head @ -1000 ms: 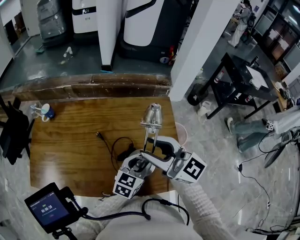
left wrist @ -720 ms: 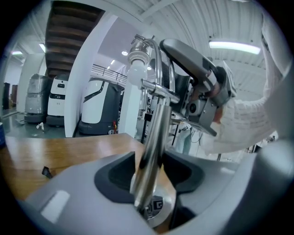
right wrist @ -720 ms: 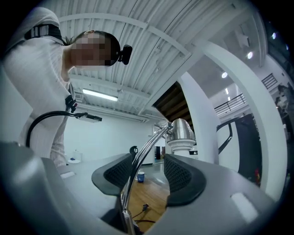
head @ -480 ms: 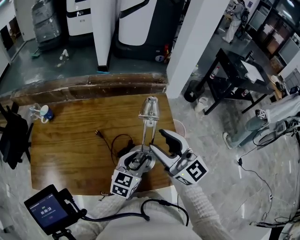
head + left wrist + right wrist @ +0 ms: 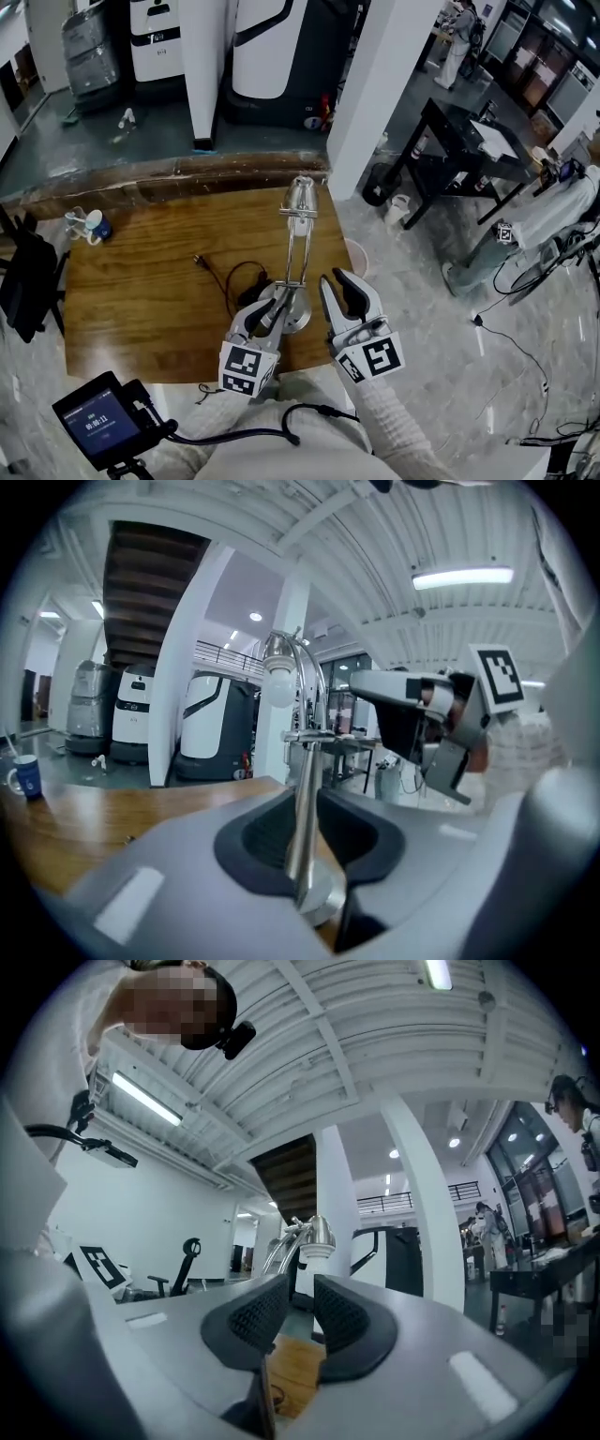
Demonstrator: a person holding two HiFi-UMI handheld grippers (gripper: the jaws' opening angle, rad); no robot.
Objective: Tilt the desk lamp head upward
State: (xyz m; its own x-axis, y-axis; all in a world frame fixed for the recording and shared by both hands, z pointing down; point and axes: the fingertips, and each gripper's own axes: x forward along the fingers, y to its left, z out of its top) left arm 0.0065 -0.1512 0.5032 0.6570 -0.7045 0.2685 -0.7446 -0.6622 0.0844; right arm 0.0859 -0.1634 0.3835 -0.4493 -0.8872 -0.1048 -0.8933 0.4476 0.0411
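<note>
While your left gripper [image 5: 271,315] is closing low on the chrome desk lamp [image 5: 297,246], its jaws pinch the thin metal stem [image 5: 304,794] just above the round shiny base [image 5: 296,320]. In the left gripper view, the stem fills the gap between the dark pads [image 5: 258,836] and rises straight up from them. The lamp stands near the right edge of the brown wooden table [image 5: 141,272]. Its bell-shaped chrome head [image 5: 301,197] sits at the top of the arched arm, above the table's far side, with the white bulb pointing down.

Your right gripper [image 5: 335,281] hovers just to the right of the lamp, clear of it. Its jaws are drawing together with nothing between them, and a narrow slit remains. Through that slit, the right gripper view shows the lamp head [image 5: 317,1237] further off.

A black cord [image 5: 230,286] loops on the table left of the base, and a small blue and white mug [image 5: 94,225] stands at the far left corner.
</note>
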